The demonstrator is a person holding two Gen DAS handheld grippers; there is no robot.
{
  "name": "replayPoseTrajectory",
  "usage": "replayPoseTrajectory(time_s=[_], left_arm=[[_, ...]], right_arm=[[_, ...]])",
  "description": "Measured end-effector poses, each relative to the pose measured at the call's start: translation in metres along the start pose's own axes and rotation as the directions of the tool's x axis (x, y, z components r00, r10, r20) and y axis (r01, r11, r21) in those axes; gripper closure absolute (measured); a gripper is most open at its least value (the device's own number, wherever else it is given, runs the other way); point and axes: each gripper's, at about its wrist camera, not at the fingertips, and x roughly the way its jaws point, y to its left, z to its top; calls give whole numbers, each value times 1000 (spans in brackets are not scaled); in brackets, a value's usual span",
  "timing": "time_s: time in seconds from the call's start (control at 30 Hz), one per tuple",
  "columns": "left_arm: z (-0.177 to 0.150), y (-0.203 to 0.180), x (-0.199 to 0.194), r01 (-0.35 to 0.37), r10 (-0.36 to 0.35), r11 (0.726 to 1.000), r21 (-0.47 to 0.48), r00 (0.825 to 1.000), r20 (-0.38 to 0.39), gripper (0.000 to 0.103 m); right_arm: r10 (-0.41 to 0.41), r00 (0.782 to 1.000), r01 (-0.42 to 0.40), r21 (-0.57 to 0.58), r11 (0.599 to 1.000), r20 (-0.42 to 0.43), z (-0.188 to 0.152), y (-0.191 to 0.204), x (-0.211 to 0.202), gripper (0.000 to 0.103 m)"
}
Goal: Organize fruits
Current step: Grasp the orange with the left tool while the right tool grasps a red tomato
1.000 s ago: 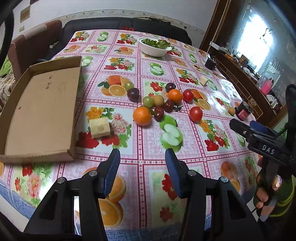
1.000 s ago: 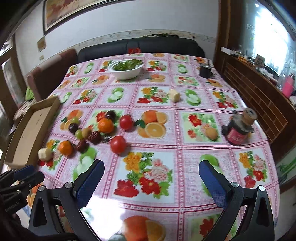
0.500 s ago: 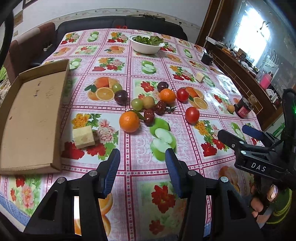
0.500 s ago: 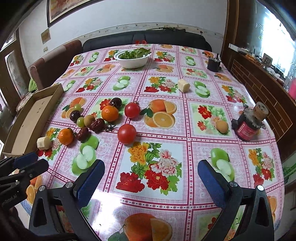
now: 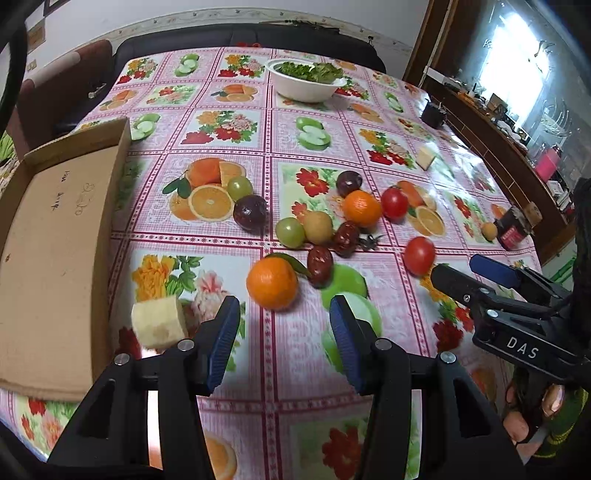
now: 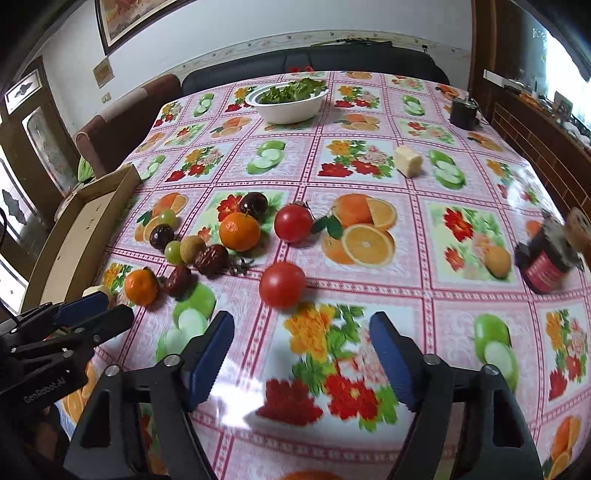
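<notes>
White bowl holds greens; cardboard tray bare.

A white wall with a framed picture backs a dark sofa; a bright window glares at right.

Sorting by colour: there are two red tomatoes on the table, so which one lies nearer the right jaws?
The near tomato, alone just ahead of the open, closing right gripper. The other tomato lies farther back beside the orange.
</notes>
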Motion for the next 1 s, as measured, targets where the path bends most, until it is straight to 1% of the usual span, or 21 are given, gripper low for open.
replayPoseTrajectory(time_s=[0.17, 0.23, 0.3, 0.33, 0.37, 0.43, 0.47, 0.5, 0.57, 0.6, 0.63, 0.8, 0.87, 1.0], left_arm=[[4, 4, 14, 7, -7, 1000, -5, 999, -31, 54], [4, 6, 20, 13, -13, 1000, -12, 998, -56, 54], [4, 8, 25, 22, -24, 999, -26, 996, -81, 57], [4, 9, 26, 24, -26, 999, -27, 997, -73, 58], [5, 9, 26, 25, -27, 999, -27, 997, -77, 61], [7, 10, 28, 31, -33, 999, -32, 996, -78, 66], [7, 11, 28, 34, -37, 999, -35, 996, -77, 72], [8, 11, 28, 37, -39, 999, -36, 996, -78, 72], [7, 12, 28, 42, -45, 998, -40, 996, -79, 72], [7, 12, 28, 45, -49, 998, -42, 996, -78, 72], [6, 12, 27, 49, -53, 998, -44, 996, -77, 72], [1, 8, 16, 55, -58, 998, -42, 996, -69, 73], [-1, 6, 10, 50, -53, 998, -37, 997, -60, 72], [-4, 4, -4, 28, -29, 999, -32, 999, -41, 72]], right_arm=[[9, 1000, -10, -12, 1000, -15, 10, 6, 16, 31], [12, 1000, -12, -16, 1000, -26, 13, 7, 23, 33], [12, 999, -12, -17, 1000, -42, 15, 8, 32, 35], [13, 999, -13, -16, 1000, -49, 15, 8, 35, 38], [17, 998, -18, -15, 1000, -60, 16, 8, 41, 41], [16, 997, -17, -16, 1000, -70, 16, 8, 47, 42], [10, 998, -11, -21, 1000, -61, 16, 8, 47, 42], [7, 998, -9, -23, 1000, -58, 16, 9, 48, 43], [8, 999, -9, -24, 1000, -52, 17, 8, 49, 58], [4, 999, -5, -25, 1000, -49, 18, 7, 49, 61], [16, 999, -17, -18, 1000, -49, 18, 5, 48, 68], [57, 997, -56, 24, 998, -49, 14, -3, 41, 68], [77, 996, -76, 36, 996, -41, 11, -5, 34, 68], [91, 996, -90, 39, 995, -26, 6, -2, 22, 69]])
